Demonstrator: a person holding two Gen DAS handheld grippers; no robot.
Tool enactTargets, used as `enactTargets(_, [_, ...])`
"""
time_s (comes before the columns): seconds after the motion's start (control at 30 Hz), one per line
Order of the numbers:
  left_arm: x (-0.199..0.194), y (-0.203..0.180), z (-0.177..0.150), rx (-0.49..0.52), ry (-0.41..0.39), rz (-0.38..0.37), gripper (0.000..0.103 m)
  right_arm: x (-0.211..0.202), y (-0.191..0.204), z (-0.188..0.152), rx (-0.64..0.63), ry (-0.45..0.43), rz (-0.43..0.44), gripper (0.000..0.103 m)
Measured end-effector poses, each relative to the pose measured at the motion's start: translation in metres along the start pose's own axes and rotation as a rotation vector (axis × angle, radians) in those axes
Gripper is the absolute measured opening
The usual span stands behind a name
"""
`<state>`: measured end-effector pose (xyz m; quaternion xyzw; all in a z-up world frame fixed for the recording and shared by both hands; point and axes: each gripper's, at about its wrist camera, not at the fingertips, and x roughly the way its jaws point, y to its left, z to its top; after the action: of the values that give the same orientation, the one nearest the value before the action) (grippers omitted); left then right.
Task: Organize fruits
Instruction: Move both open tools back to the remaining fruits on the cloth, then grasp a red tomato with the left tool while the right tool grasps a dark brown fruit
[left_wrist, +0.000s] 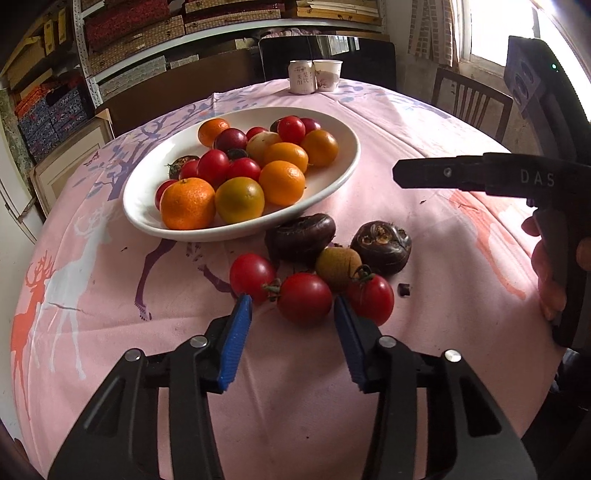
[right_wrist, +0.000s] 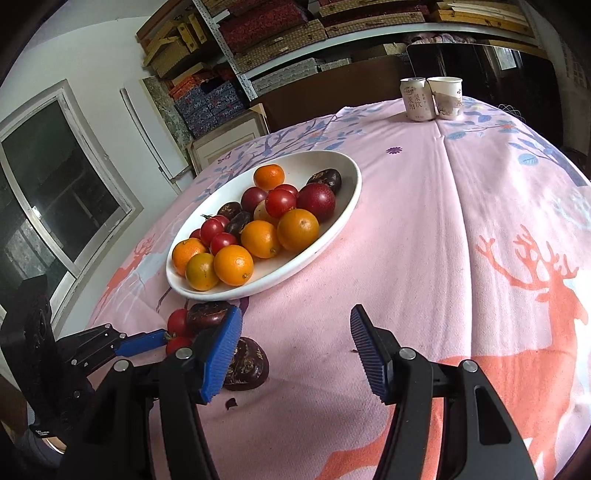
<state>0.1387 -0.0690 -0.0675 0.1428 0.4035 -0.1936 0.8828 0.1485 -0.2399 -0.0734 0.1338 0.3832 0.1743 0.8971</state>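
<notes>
A white oval plate holds several oranges, cherry tomatoes and dark fruits; it also shows in the right wrist view. Loose on the pink cloth in front of it lie three cherry tomatoes, two dark water chestnuts and a small brown kiwi. My left gripper is open, its blue fingers either side of the middle tomato. My right gripper is open and empty above bare cloth, right of the loose fruit; one chestnut lies by its left finger.
A drink can and a paper cup stand at the table's far edge. Chairs and shelves with boxes stand behind the table. Small dark crumbs lie near the loose fruit.
</notes>
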Motion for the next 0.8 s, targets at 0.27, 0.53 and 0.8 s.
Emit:
enactTargets(0.27, [0.007,-0.007,0.006,0.004,0.019,-0.063,0.034,-0.001,-0.004,-0.001,0.017,-0.001,0.022,0.062])
enactTargets(0.53, [-0.013,0.016,-0.006,-0.105,-0.087,-0.115,0.028,-0.004,0.006,-0.009,-0.058,0.034,0.028,0.062])
enactTargets(0.8, [-0.025,0.047,-0.016,-0.236,-0.136,-0.152,0.028,0.01,0.032,-0.017,-0.232,0.147,-0.093,0.058])
